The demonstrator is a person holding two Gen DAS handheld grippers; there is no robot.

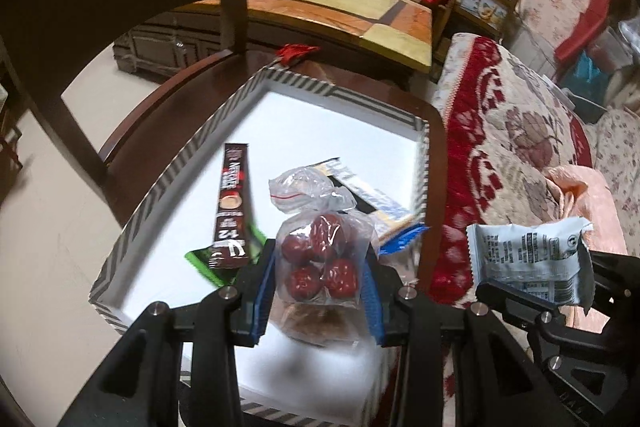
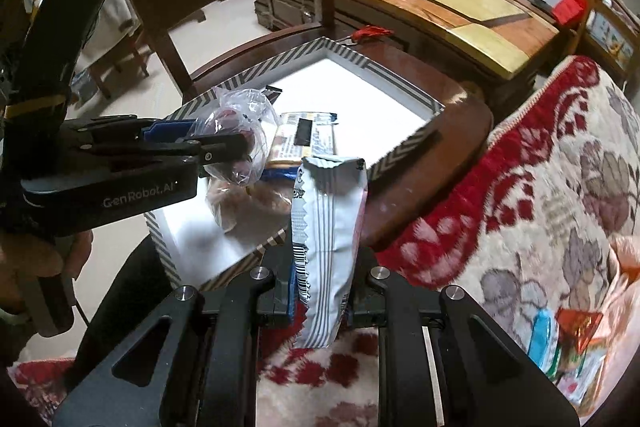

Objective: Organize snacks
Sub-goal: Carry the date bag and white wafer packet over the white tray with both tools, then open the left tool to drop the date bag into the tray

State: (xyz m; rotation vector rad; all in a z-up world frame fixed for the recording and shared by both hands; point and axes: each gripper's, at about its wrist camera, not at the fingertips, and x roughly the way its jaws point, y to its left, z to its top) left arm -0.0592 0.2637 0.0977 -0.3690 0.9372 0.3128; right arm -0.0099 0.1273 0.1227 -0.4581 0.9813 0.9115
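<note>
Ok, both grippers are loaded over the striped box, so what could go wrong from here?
1. The left gripper pinches only the thin clear bag of red dates; the loose plastic could slip or tear before release.
2. The right gripper holds the white snack packet over the striped box edge, above the blanket; dropped now, it may land outside.
3. The grippers sit close together, so they could bump.

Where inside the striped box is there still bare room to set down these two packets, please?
The box's far half, toward the far striped rim, is bare white. The near right is crowded: coffee stick, flat wrappers and a bagged pastry under the bag of dates.
</note>
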